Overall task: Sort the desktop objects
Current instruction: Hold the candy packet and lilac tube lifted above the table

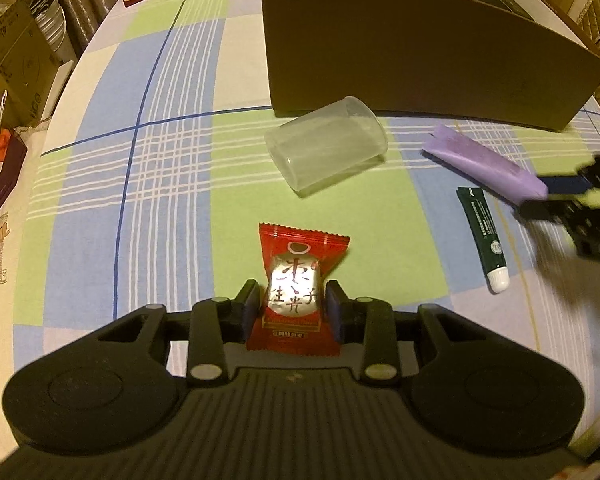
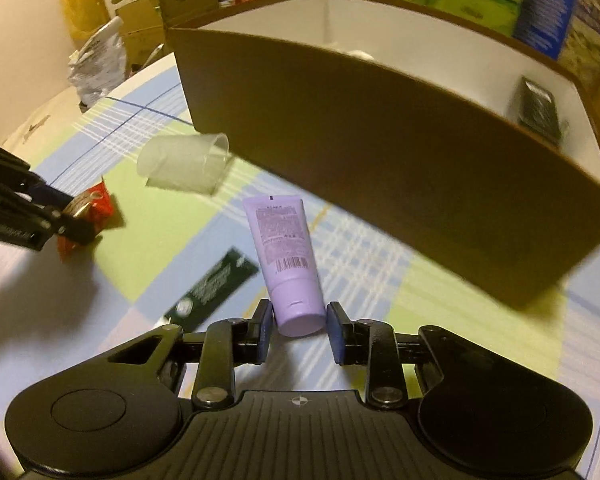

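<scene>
Your left gripper (image 1: 293,305) is clamped on a red candy packet (image 1: 300,280), both blue pads pressed against its sides just above the plaid tablecloth (image 1: 160,152). Your right gripper (image 2: 299,320) has its jaws around the cap end of a purple tube (image 2: 286,256); the left pad touches it, while a thin gap shows at the right pad, so you do not yet have a firm grip. A dark green tube (image 1: 485,232) with a white cap lies flat beside the purple one, and a clear plastic cup (image 1: 326,144) lies on its side near the wall of the brown cardboard box (image 1: 420,52). Inside that box, a dark carton (image 2: 538,110) leans in the far right corner.
</scene>
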